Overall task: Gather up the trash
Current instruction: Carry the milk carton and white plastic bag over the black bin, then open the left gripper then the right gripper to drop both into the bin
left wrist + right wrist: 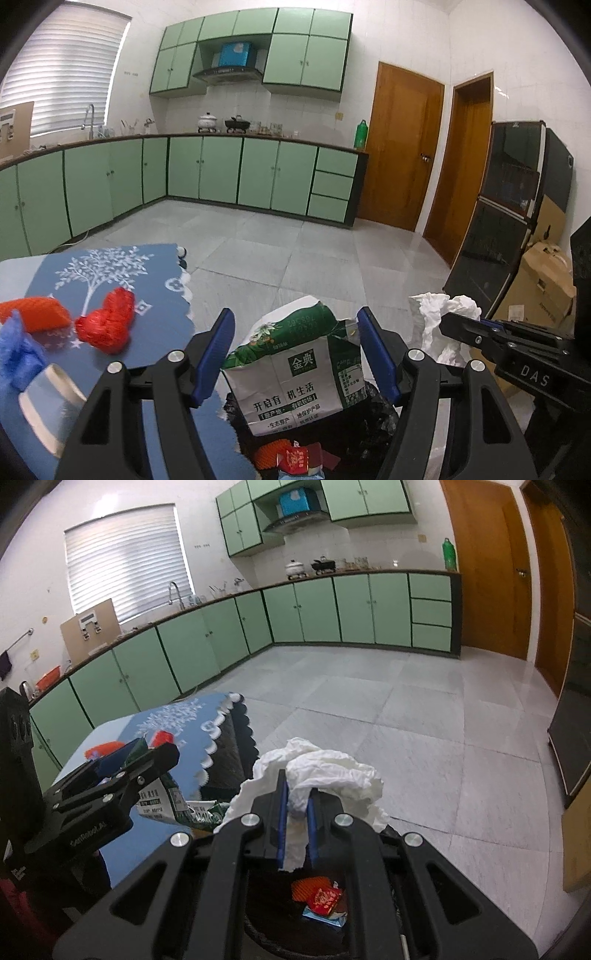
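Note:
My left gripper (297,354) is open; a crumpled green-and-white milk carton (291,369) sits between its blue fingers without touching them, over the black-lined trash bin (373,424). My right gripper (295,805) is shut on a crumpled white tissue (317,771) and holds it above the same bin (266,923). The tissue also shows in the left wrist view (439,325). Red and blue wrappers (321,901) lie inside the bin. Red mesh pieces (107,325) and an orange one (37,314) lie on the blue tablecloth (110,266).
A striped paper cup (48,398) lies on its side and a blue net (14,350) sits at the table's left edge. Grey tile floor (314,251) stretches to green cabinets (258,177). Cardboard boxes (543,284) and a dark cabinet (506,206) stand at the right.

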The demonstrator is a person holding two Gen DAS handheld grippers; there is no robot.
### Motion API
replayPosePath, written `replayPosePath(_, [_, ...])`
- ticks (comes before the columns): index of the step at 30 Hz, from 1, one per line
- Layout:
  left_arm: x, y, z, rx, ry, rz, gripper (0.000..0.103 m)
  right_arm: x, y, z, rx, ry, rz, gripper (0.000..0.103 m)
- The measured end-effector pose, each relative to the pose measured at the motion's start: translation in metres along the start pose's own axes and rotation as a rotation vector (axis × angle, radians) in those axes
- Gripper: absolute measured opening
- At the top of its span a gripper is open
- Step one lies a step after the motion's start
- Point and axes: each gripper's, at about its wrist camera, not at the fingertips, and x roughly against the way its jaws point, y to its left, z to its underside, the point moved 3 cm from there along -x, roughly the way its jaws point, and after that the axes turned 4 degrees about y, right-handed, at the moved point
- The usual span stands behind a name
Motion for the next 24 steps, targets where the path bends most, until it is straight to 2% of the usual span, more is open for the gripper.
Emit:
replayPosePath(9, [-0.044, -0.008, 0.016, -0.015, 0.078, 0.01, 0.067, -0.031, -0.018, 0.015, -0.031, 0.062, 0.016, 0.008])
replayPosePath(14, [-0.056, -0.01, 0.022, -0.015, 0.116, 0.018, 0.068, -0.048, -0.023, 0.02, -0.036, 0.113, 0.02, 0.014])
replayPosePath(15, [-0.056, -0.008, 0.022, -0.011, 0.122, 0.02, 0.068, -0.05, -0.024, 0.022, -0.037, 0.125, 0.023, 0.019])
replayPosePath(16, [-0.056, -0.007, 0.023, -0.008, 0.126, 0.022, 0.068, -0.053, -0.025, 0.025, -0.038, 0.141, 0.025, 0.027])
replayPosePath(18, [-0.052, -0.002, 0.022, 0.004, 0.13, 0.023, 0.076, -0.055, -0.025, 0.026, -0.04, 0.153, 0.028, 0.035])
replayPosePath(21, [-0.045, 0.006, 0.02, 0.03, 0.128, 0.027, 0.079, -0.054, -0.023, 0.03, -0.04, 0.16, 0.04, 0.055])
replayPosePath(23, [-0.04, 0.011, 0.018, 0.046, 0.126, 0.023, 0.079, -0.051, -0.021, 0.03, -0.038, 0.156, 0.045, 0.058])
replayPosePath(24, [-0.037, 0.013, 0.017, 0.053, 0.122, 0.021, 0.08, -0.05, -0.019, 0.03, -0.036, 0.16, 0.042, 0.065])
